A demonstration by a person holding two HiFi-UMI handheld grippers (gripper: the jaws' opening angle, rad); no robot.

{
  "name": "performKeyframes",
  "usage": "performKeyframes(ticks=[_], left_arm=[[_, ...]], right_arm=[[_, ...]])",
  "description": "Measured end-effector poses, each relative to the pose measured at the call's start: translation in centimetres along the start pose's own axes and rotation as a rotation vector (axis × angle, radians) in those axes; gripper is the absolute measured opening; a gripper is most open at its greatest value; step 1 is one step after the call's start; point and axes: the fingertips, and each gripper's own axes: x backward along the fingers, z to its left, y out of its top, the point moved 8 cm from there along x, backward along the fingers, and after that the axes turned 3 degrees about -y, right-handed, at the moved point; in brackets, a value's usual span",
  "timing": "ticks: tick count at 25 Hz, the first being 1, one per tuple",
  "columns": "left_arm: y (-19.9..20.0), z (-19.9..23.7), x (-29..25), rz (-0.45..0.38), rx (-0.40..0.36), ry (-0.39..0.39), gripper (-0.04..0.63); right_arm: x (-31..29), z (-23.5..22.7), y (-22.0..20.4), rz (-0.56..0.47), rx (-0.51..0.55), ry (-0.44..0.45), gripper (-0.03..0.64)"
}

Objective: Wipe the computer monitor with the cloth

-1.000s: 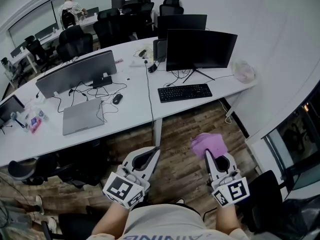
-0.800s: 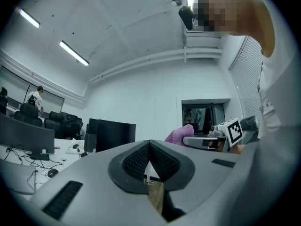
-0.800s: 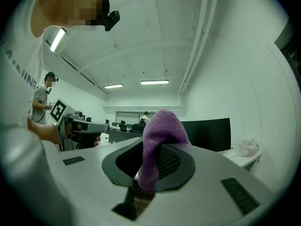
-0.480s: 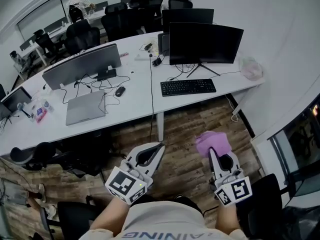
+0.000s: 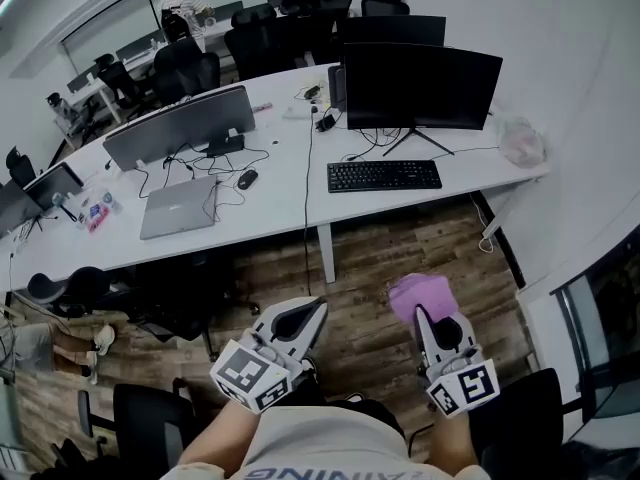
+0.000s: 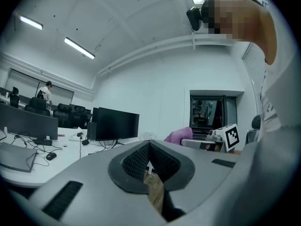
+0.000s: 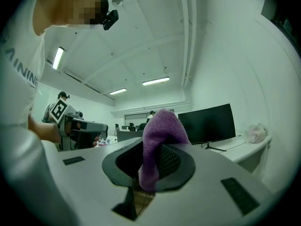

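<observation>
The purple cloth (image 5: 422, 296) is bunched up and clamped between the jaws of the right claw (image 5: 419, 314), with a fold standing above the jaw tips in the right gripper view (image 7: 160, 140). The claw is held low over the wood floor (image 5: 370, 253), well apart from the worktop (image 5: 280, 203). The left claw (image 5: 318, 304) sits beside it with its jaws together at the tips and nothing between them (image 6: 149, 147). The computer monitor (image 5: 420, 88) stands dark and upright on the worktop's right part, with a black keyboard (image 5: 384, 175) in front of it. Farther left are a closed laptop (image 5: 178, 208), a mouse (image 5: 246, 179) and a second monitor (image 5: 180, 128).
</observation>
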Motion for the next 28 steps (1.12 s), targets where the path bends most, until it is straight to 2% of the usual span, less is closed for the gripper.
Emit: performKeyframes(ticks=[7, 15, 22, 28], left_arm=[[0.5, 0.5, -4.0, -0.015, -0.01, -0.021, 0.008], [1.4, 3.9, -8.1, -0.044, -0.004, -0.053, 0.008], [2.2, 9.5, -9.2, -0.102, 0.028, -0.054, 0.008], [2.7, 16.5, -9.0, -0.082, 0.04, -0.038, 0.008]], right_arm=[[-0.2, -3.4, -0.1, 0.006, 0.016, -0.033, 0.064], [-3.6, -6.3, 0.3, 0.025, 0.037, -0.063, 0.064], [-9.5, -6.4, 1.2, 0.078, 0.095, -0.063, 0.064], [-16.6, -5.0, 2.0, 0.104, 0.116, -0.04, 0.064]])
